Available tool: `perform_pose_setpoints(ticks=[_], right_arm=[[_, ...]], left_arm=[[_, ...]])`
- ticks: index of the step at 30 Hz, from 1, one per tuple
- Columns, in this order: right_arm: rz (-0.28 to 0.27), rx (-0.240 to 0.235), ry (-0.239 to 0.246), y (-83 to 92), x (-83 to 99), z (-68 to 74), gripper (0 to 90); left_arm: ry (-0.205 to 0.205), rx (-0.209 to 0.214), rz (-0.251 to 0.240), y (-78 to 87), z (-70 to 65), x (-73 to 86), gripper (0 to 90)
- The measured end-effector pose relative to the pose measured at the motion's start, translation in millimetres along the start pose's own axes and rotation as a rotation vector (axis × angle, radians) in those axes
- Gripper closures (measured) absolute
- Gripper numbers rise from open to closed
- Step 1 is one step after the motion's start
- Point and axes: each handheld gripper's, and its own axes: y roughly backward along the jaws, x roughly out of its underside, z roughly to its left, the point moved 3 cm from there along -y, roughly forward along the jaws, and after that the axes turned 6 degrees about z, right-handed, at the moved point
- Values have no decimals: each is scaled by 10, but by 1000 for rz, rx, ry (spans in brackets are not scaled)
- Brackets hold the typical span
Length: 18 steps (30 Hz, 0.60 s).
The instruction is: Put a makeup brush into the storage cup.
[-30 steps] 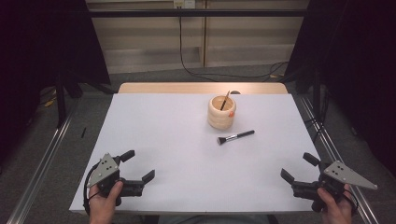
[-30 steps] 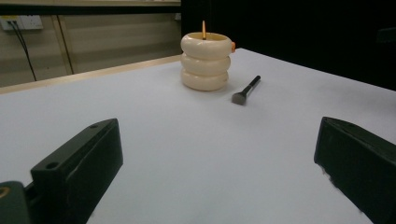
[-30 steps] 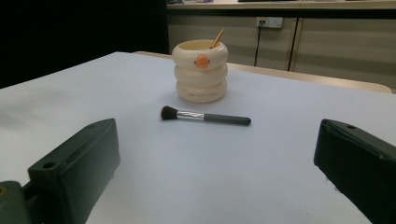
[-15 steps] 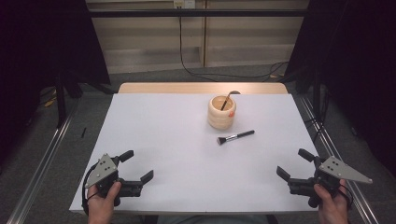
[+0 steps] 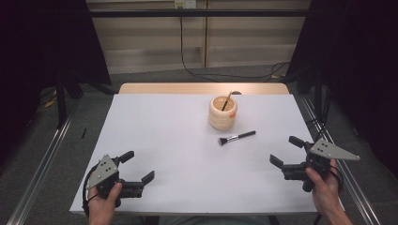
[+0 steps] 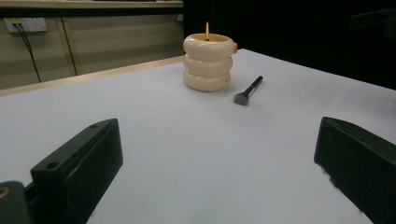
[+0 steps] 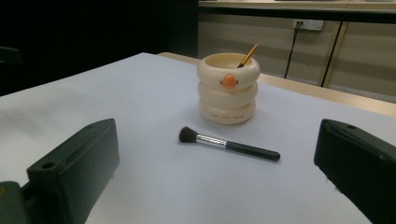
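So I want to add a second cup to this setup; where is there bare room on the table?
The whole left half of the white table is bare, from the far edge down to the left gripper. The near strip between both grippers is free too. The crowded patch is right of centre: the cream holder and the brush lying just in front, with the right gripper nearby.

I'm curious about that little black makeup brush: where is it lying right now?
In the high view the makeup brush lies flat on the white table, right of centre, just in front of the cream ringed pot and apart from it, nearer the right gripper.
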Motion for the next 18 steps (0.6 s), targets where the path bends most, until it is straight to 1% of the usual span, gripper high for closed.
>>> perform_pose_setpoints(ticks=[2, 5, 9, 13, 15, 18], right_arm=[[6, -11, -3, -50, -19, 6, 0], [8, -11, 20, -103, -54, 7, 0], [18, -13, 38, -163, -125, -24, 1], [24, -48, 29, -245, -215, -58, 6], [10, -44, 28, -290, -252, -74, 0], [5, -23, 33, -359, -296, -100, 0]], left_arm=[[1, 0, -2, 2, 3, -1, 12], [1, -3, -3, 0, 12, -5, 12], [3, 4, 1, -20, 6, -3, 13], [0, 7, -6, -19, 11, -12, 13], [2, 6, -9, -9, 16, -15, 13], [10, 5, -10, -8, 18, -14, 12]])
